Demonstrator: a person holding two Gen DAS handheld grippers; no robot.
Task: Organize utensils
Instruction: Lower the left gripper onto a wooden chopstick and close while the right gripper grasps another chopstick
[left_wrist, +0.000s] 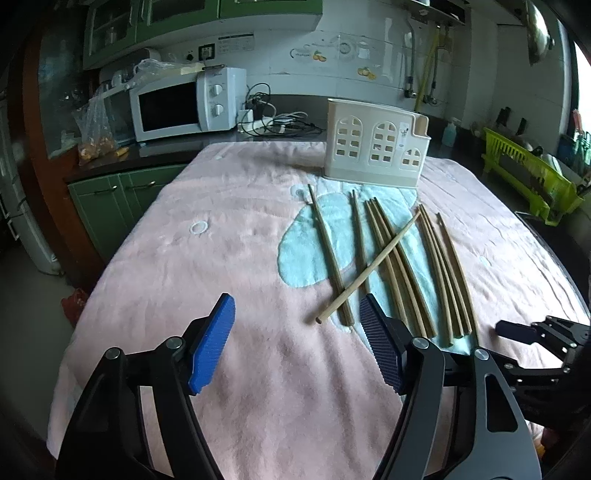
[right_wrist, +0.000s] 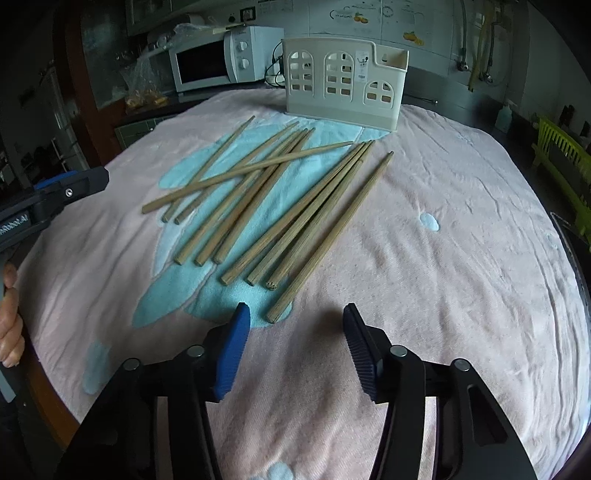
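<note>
Several wooden chopsticks (left_wrist: 391, 258) lie side by side on a pink and blue towel (left_wrist: 221, 258), one lying crosswise (left_wrist: 369, 267) over the others. They also show in the right wrist view (right_wrist: 280, 206). A cream utensil holder (left_wrist: 375, 142) with window cut-outs stands upright beyond them, also seen in the right wrist view (right_wrist: 343, 83). My left gripper (left_wrist: 297, 332) is open and empty, just short of the chopsticks' near ends. My right gripper (right_wrist: 295, 332) is open and empty, just short of the rightmost chopstick's (right_wrist: 332, 232) near end.
A white microwave (left_wrist: 184, 105) and cables sit on the counter behind the table. A green dish rack (left_wrist: 532, 173) stands at the right. The right gripper shows at the left wrist view's right edge (left_wrist: 535, 332); the left gripper shows at the right wrist view's left edge (right_wrist: 55, 195).
</note>
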